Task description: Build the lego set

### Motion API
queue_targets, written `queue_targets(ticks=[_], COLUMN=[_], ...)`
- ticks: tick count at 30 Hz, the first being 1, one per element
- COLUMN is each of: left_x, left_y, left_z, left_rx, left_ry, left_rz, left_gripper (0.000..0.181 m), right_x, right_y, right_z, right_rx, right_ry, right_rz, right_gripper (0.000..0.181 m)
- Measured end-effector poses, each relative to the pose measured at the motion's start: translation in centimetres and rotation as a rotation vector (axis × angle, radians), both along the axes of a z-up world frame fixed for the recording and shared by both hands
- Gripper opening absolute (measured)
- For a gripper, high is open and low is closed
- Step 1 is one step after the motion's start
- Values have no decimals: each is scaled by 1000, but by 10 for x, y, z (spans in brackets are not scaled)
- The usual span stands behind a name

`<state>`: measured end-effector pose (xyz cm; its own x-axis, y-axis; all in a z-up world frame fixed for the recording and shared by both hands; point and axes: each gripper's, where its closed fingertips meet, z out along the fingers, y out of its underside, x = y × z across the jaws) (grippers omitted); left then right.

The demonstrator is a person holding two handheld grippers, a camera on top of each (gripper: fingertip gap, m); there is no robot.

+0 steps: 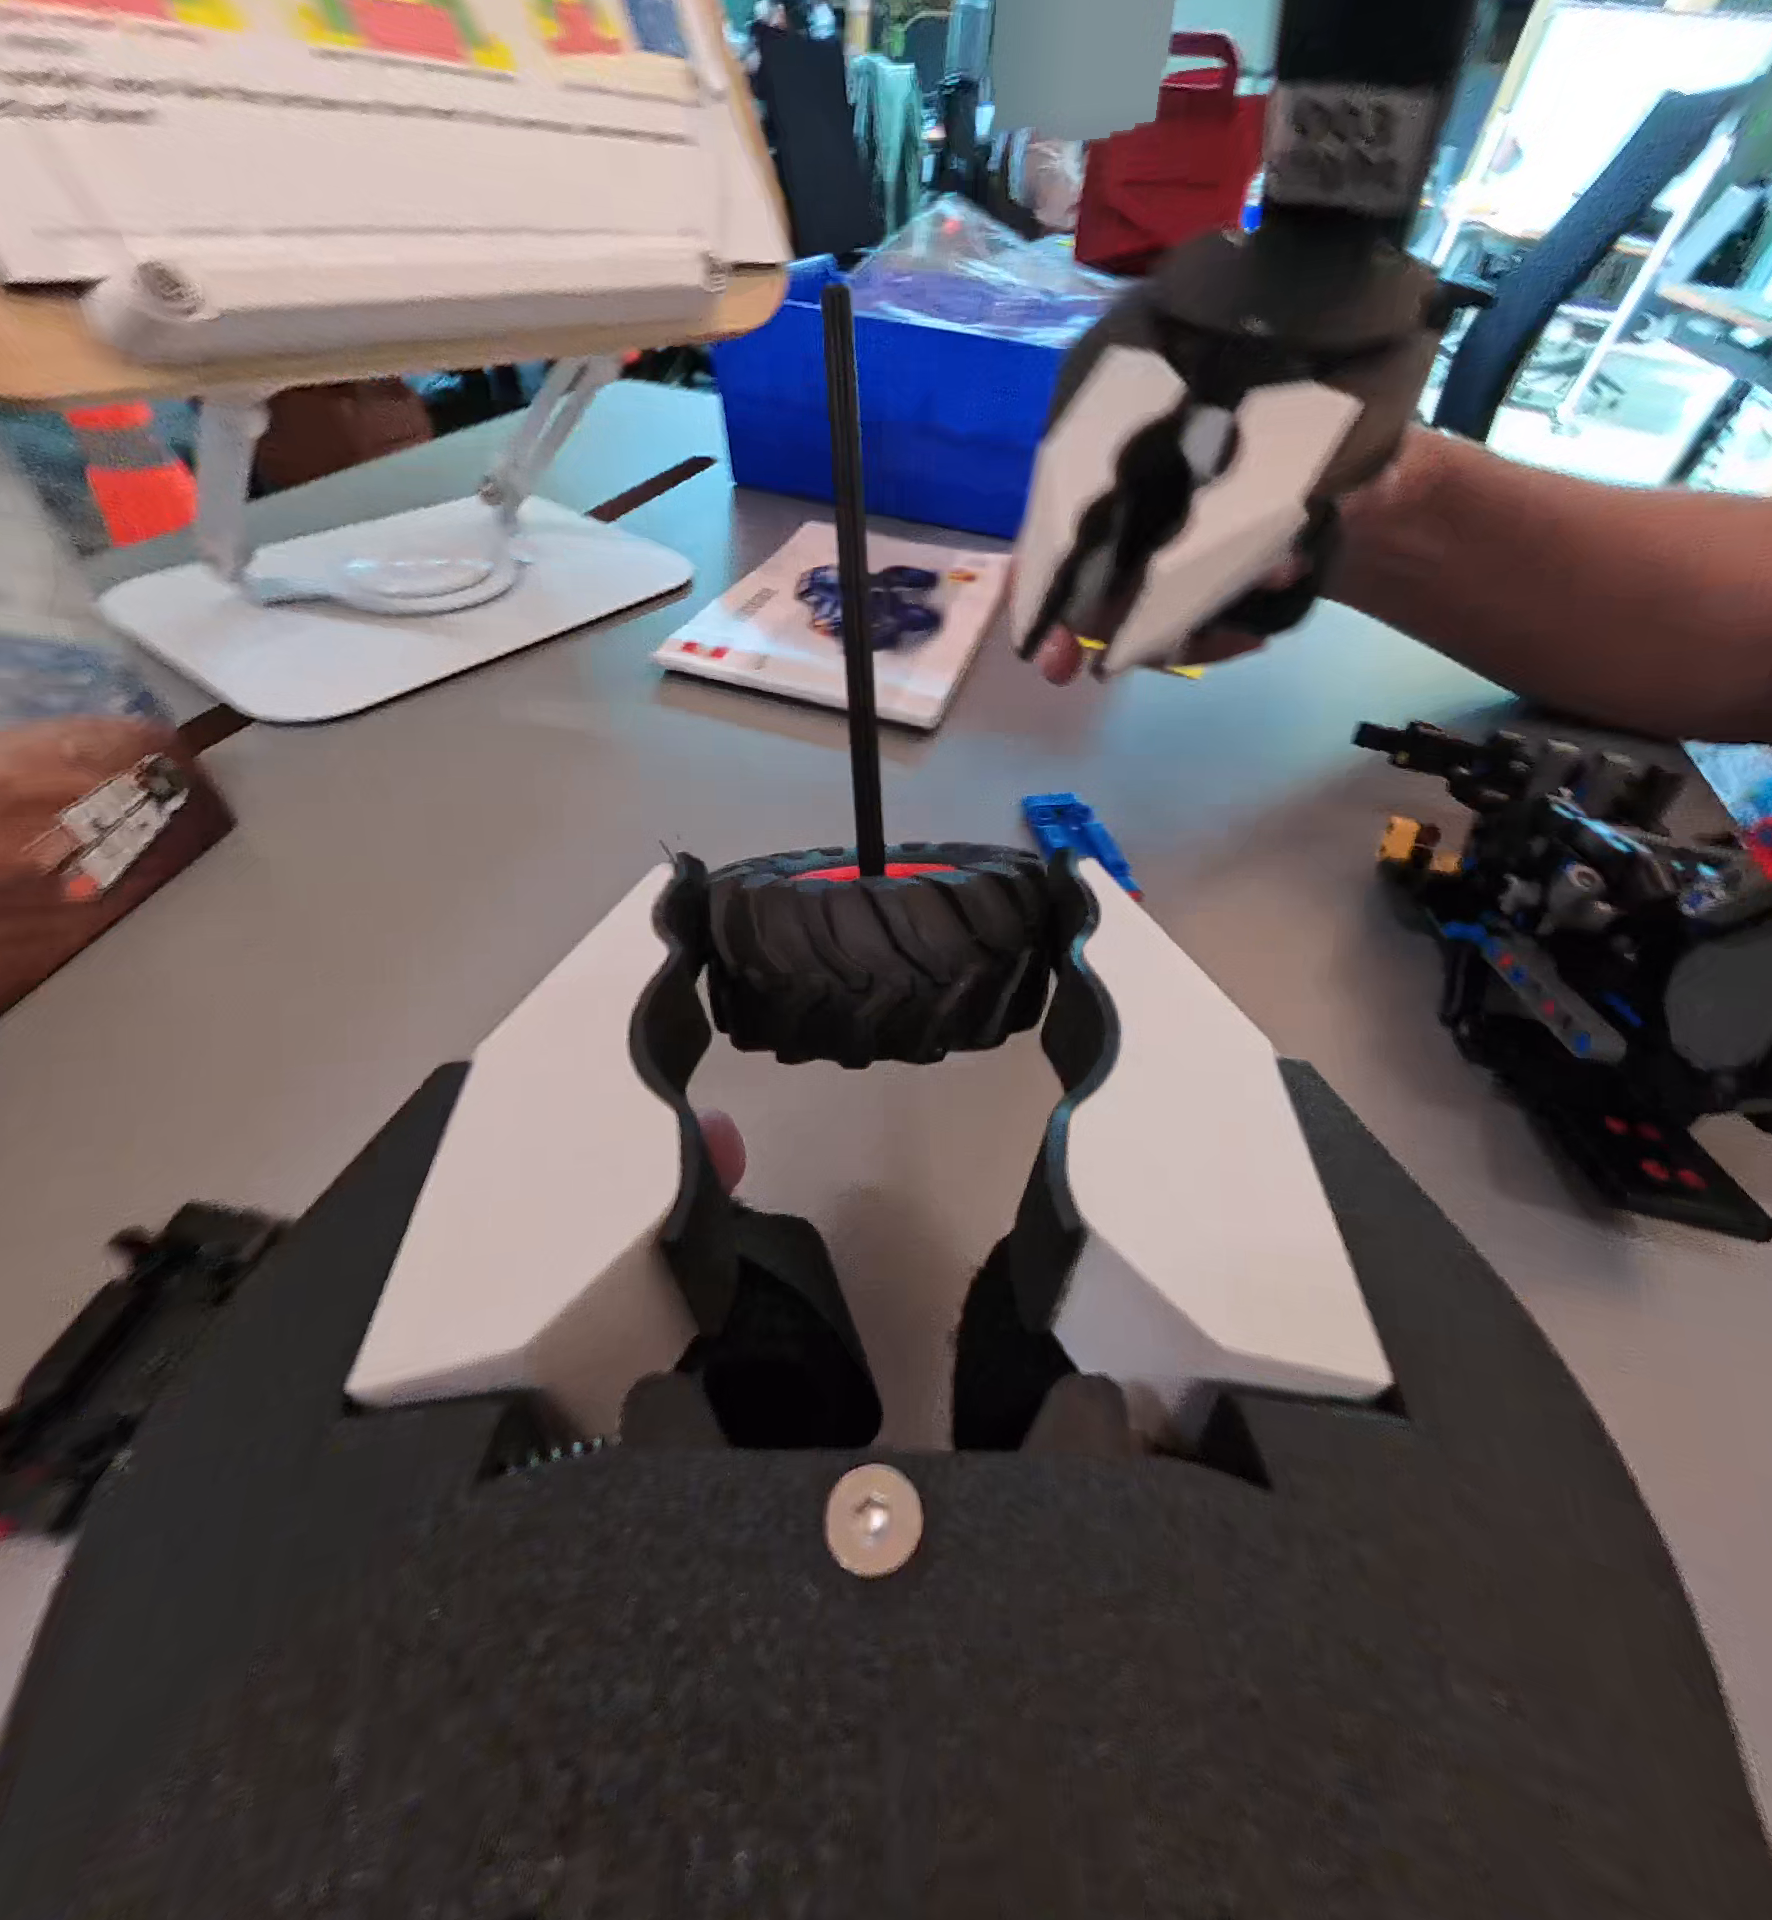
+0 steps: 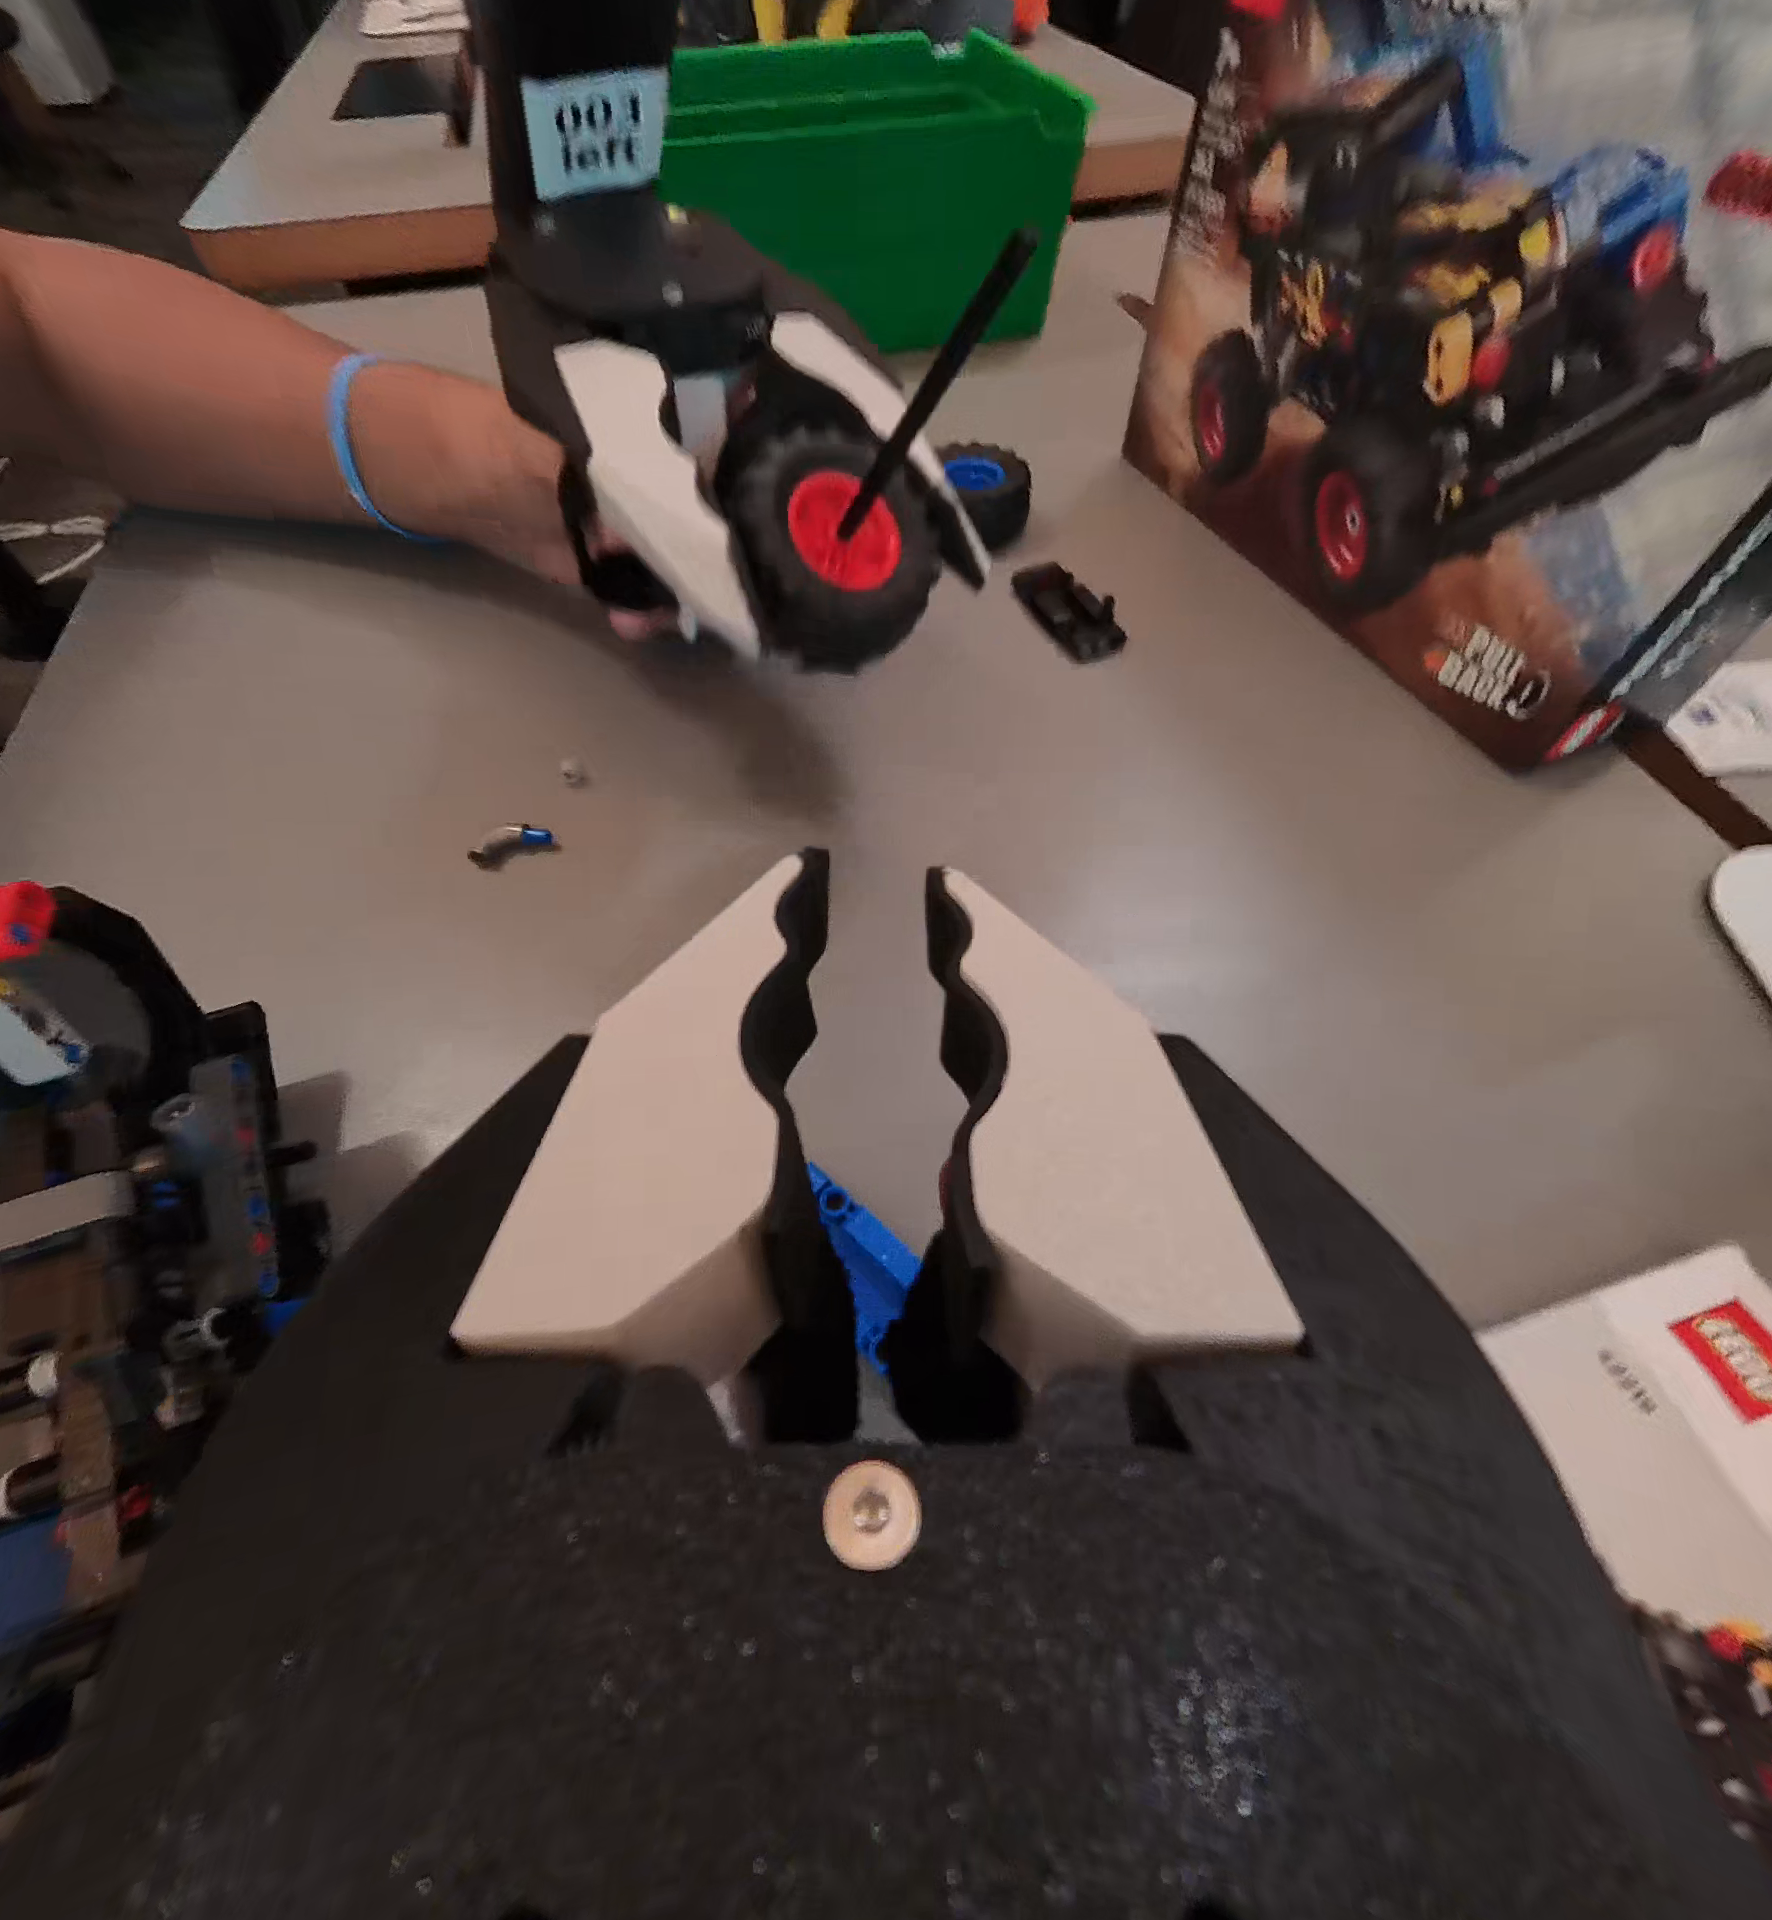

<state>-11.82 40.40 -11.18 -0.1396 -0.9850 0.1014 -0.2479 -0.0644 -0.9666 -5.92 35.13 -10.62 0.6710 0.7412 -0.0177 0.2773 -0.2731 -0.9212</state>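
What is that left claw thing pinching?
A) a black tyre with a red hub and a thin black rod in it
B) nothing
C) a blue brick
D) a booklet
A: the left gripper is shut on the black tyre, the black rod standing in its red hub.

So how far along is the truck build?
Done: the axle sits in the red-hubbed wheel, and the chassis is partly built. In hand: left tongs grip that wheel; right tongs are empty. Left: the blue-hubbed wheel lies loose.
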Motion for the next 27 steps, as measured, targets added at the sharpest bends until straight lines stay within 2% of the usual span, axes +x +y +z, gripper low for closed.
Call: queue_targets(ticks=[2,5,7,8,10,12,15,17,22,27], left_x=[-8,-43,-80,-100,-139,-164,-181,-186,-183,-188], left_y=[28,72,92,96,94,83,71,71,61,48], left_z=[7,39,37,29,1,-15,-41,-60,-72,-76], left_rx=[-16,-17,-31,-30,-55,-74,-119,-60,40,106], left_ry=[26,-12,38,80,191,209,289,374,463,552], left_rz=[76,193,276,306,346,370,444,496,556,573], left_gripper=[65,64,63,63,64,64,64,64,65,82], right_x=[8,23,39,49,61,63,60,65,78,77], right_y=[5,5,4,5,9,13,15,16,16,18], right_z=[-11,-18,-27,-31,-28,-19,-6,0,0,-3], right_rx=[-34,31,95,134,230,293,325,348,379,358], right_ry=[-6,-58,-169,-226,-293,-262,-130,-101,-103,-91], right_rz=[-65,-158,-221,-260,-318,-362,-385,-418,-459,-440], right_gripper=[18,13,9,7,5,5,5,5,5,5])
